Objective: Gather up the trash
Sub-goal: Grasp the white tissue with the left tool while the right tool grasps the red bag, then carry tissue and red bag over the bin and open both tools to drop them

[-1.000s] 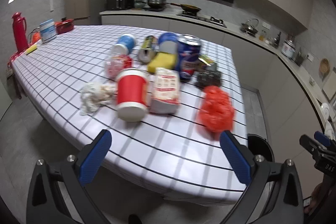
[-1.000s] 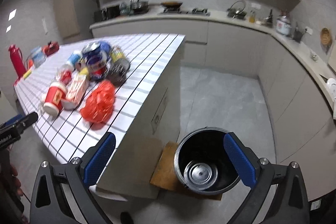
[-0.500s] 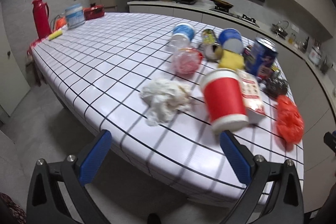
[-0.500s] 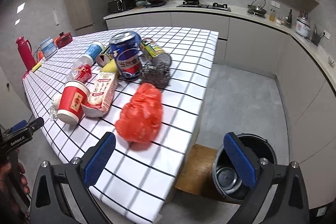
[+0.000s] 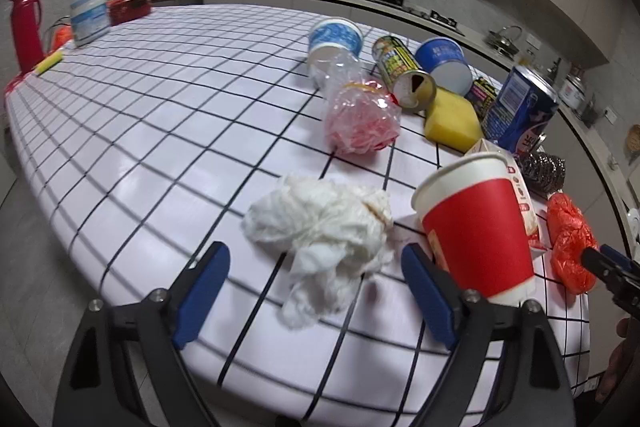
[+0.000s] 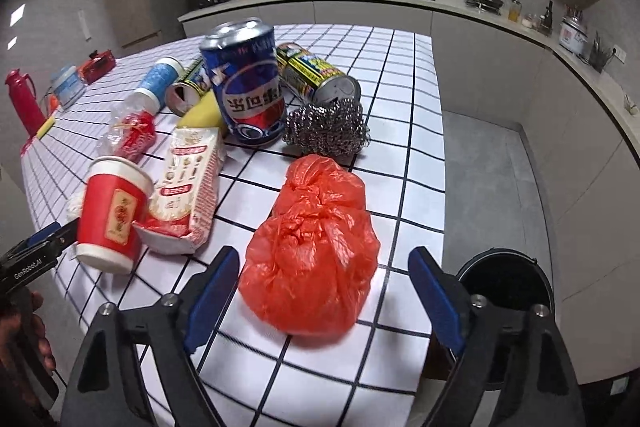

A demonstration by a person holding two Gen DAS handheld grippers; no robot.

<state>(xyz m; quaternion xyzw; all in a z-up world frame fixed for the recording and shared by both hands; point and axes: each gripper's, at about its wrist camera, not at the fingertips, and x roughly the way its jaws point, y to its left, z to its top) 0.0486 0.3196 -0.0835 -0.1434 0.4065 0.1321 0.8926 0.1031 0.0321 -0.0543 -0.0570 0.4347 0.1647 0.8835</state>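
Blue-padded left gripper (image 5: 315, 285), jaws wide, flanks a crumpled white tissue (image 5: 320, 227) on the gridded table (image 5: 160, 115); right gripper (image 6: 325, 291), equally wide, frames the orange bag (image 6: 312, 267). Black bin (image 6: 506, 281) stands on the floor beside the table.

Bare counter (image 5: 160, 115) fills the left wrist view's left half, open to a pass. At lower centre the tissue wad (image 5: 320, 223) has free cloth on its left; the red cup (image 5: 476, 227) crowds its right, touching the carton (image 6: 188, 183). In the right wrist view, the orange bag (image 6: 312, 259) has clear squares on its right.
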